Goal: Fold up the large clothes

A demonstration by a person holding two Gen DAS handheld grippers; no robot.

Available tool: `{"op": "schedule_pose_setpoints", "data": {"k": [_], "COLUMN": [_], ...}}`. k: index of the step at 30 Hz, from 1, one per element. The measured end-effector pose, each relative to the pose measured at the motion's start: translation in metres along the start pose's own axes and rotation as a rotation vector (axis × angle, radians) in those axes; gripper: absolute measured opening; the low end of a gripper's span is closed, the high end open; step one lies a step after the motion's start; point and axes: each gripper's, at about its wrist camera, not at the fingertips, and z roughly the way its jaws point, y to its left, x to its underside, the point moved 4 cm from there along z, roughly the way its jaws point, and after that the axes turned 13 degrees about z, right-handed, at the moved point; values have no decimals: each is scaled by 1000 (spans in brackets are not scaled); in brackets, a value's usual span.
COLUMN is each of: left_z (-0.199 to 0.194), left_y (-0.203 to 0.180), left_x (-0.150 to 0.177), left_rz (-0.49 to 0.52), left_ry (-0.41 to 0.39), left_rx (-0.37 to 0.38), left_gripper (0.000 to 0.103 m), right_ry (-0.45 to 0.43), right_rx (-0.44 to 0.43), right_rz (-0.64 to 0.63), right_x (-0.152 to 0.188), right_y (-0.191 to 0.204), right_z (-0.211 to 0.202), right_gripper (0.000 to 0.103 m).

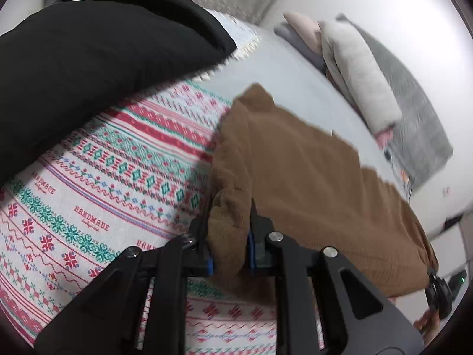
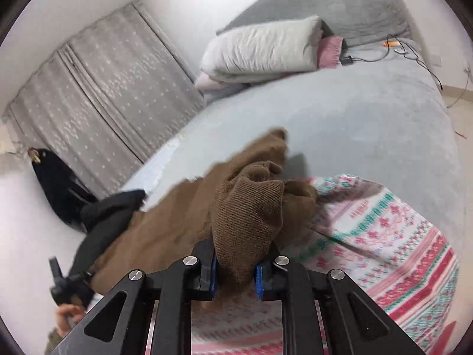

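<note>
Nearest, left gripper pinched tight on a bunched edge of the brown knitted garment; right gripper likewise clamped on a ribbed brown fold, blue pads pressing cloth on both sides. Between the two, garment strung across and partly raised off the red, green and white patterned blanket, far end trailing onto the pale grey bed sheet. No clean crease visible; cloth crumpled at the right grip. Judged early: corners taken, fold itself not yet laid down. Black cloth heap beside, unfolded. Beyond, folded white quilt against grey headboard.
</note>
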Motion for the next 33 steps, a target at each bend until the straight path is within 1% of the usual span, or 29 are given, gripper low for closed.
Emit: {"op": "schedule_pose_setpoints", "data": {"k": [1, 3, 4, 5, 7, 8, 11, 13, 15, 16, 17, 18, 19, 21, 22, 23, 25, 27, 29, 31, 33], "left_z": [5, 20, 24, 24, 19, 18, 23, 23, 22, 22, 21, 20, 19, 14, 11, 9, 11, 22, 43, 63, 86], "left_y": [-1, -3, -2, -1, 2, 2, -1, -6, -8, -7, -4, 0, 6, 16, 23, 27, 34, 35, 29, 22, 12], "left_x": [5, 20, 26, 27, 24, 23, 27, 27, 24, 23, 22, 20, 17, 8, 1, -6, -24, -44, -63, -77, -88], "left_rz": [16, 48, 50, 37, 10, 16, 79, 124, 159, 163, 151, 129, 102, 43, 10, -16, -52, -68, -41, -26, -23], "left_ry": [17, 73, 85, 83, 68, 66, 86, 76, 68, 74, 83, 97, 111, 120, 116, 115, 106, 121, 153, 181, 203], "left_rx": [-7, -43, -53, -45, -14, -8, -40, -63, -85, -88, -92, -97, -89, -51, -59, -67, -47, -40, -29, -28, 22], "left_gripper": [19, 19, 20, 20, 20, 21, 24, 33, 37, 40, 44, 53, 57, 57, 58, 58, 60, 60, 60, 60, 60], "right_ry": [31, 135, 188, 242, 238, 221, 183, 189, 208, 226, 249, 262, 262, 241, 226, 203, 167, 175, 205, 210, 219], "right_rx": [9, 65, 108, 136, 94, 75, 74, 68, 91, 111, 140, 167, 188, 192, 194, 199, 194, 183, 173, 157, 124], "right_rz": [11, 52, 75, 89, 133, 137, 103, 125, 146, 139, 110, 79, 52, -8, -33, -65, -111, -109, -105, -101, -70], "right_x": [6, 21, 31, 43, 38, 34, 29, 29, 33, 37, 41, 44, 42, 34, 29, 21, 6, -12, -28, -47, -67], "right_y": [-13, -48, -64, -79, -86, -81, -65, -67, -80, -86, -88, -89, -87, -81, -77, -71, -61, -59, -55, -44, -34], "right_z": [2, 29, 44, 58, 54, 47, 33, 31, 38, 44, 49, 50, 49, 42, 38, 33, 34, 51, 76, 98, 121], "right_gripper": [17, 17, 17, 18, 18, 18, 18, 20, 25, 34, 49, 56, 61, 61, 63, 67, 74, 74, 74, 74, 74]}}
